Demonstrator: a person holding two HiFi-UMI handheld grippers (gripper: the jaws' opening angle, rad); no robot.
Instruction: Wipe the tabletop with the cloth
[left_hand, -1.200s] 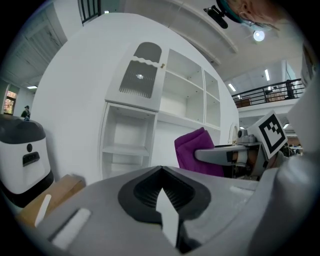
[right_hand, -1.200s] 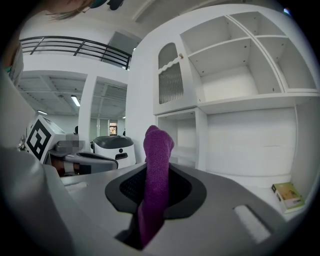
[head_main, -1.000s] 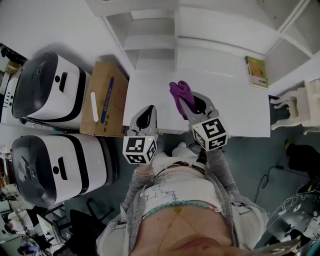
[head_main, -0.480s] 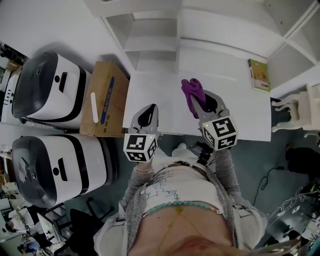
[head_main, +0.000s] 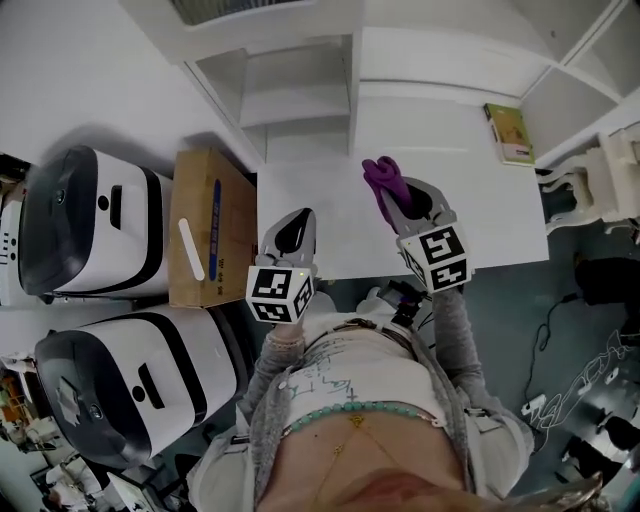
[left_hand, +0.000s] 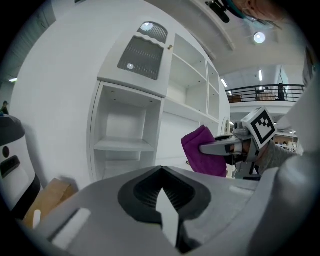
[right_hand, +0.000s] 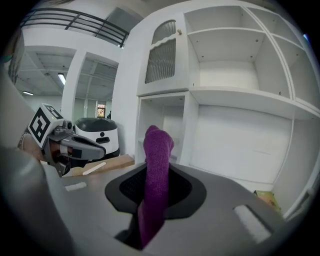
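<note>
A purple cloth is pinched in my right gripper and held above the white tabletop, near its middle. In the right gripper view the cloth sticks up between the shut jaws. My left gripper hovers over the table's left front part, jaws together with nothing in them. From the left gripper view, the cloth and the right gripper show off to the right.
A green book lies at the table's far right corner. White open shelves stand behind the table. A cardboard box sits left of the table, beside two white-and-black machines. A white chair is at the right.
My right gripper carried the purple cloth a little to the right over the table. The left gripper stayed almost still. The head view shifted slightly.
</note>
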